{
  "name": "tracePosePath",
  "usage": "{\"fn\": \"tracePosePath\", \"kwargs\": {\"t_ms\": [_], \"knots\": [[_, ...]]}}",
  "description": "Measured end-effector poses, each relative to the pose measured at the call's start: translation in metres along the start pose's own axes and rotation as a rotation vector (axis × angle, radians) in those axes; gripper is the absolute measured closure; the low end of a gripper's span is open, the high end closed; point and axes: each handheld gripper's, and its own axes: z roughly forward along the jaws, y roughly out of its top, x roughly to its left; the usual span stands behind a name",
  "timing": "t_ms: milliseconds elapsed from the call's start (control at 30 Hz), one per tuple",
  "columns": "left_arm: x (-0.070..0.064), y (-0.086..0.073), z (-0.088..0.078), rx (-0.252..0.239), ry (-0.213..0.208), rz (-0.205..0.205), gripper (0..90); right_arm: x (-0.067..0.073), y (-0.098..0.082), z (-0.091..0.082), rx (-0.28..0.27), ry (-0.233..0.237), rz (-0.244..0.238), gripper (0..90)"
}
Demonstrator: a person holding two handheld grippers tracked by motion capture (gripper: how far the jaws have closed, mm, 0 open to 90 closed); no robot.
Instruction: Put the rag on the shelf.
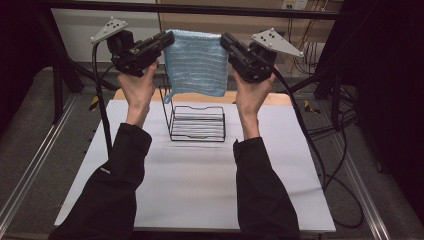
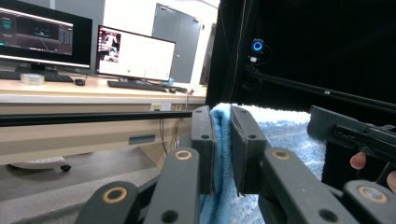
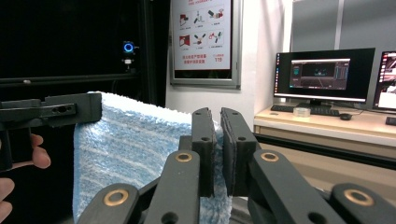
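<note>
Blue towel (image 1: 196, 62) stretched in the air above wire rack (image 1: 196, 122), left gripper (image 1: 167, 39) and right gripper (image 1: 226, 41) each clamped on a top corner; likely to slip and drop askew if either pinch loosens.

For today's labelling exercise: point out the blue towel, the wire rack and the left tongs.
blue towel (image 1: 196, 62), high view, middle of the hanging cloth.
wire rack (image 1: 197, 125), high view, its back wires.
left tongs (image 2: 223, 149), left gripper view, between the tips clamping the towel's edge.
</note>
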Motion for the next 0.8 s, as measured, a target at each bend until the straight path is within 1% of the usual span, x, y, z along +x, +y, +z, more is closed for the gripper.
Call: {"fn": "tracePosePath", "kwargs": {"t_ms": [167, 267, 367, 433, 467, 600, 700, 800], "knots": [[0.003, 0.008, 0.007, -0.006, 0.007, -0.001, 80.6, -0.005, 0.008, 0.010, -0.003, -0.003, -0.007, 85.2], [0.005, 0.014, 0.013, -0.005, 0.024, 0.008, 80.5, -0.007, 0.010, 0.013, -0.009, -0.004, -0.003, 85.2], [0.008, 0.016, 0.019, -0.011, 0.025, -0.006, 80.6, -0.009, 0.012, 0.018, -0.009, -0.016, -0.008, 85.1], [0.011, 0.017, 0.022, -0.019, 0.017, -0.017, 80.6, -0.011, 0.013, 0.022, -0.005, -0.018, 0.000, 85.1], [0.012, 0.017, 0.024, -0.012, 0.017, -0.019, 80.6, -0.013, 0.013, 0.023, -0.004, -0.019, 0.004, 85.1], [0.015, 0.020, 0.032, -0.007, 0.030, -0.004, 80.6, -0.016, 0.015, 0.027, -0.007, -0.030, -0.001, 85.1], [0.014, 0.024, 0.038, -0.010, 0.029, 0.005, 80.6, -0.019, 0.017, 0.028, -0.024, -0.034, 0.010, 85.1], [0.012, 0.027, 0.040, -0.015, 0.027, 0.024, 80.5, -0.021, 0.019, 0.028, -0.028, -0.042, 0.005, 85.0]]}}
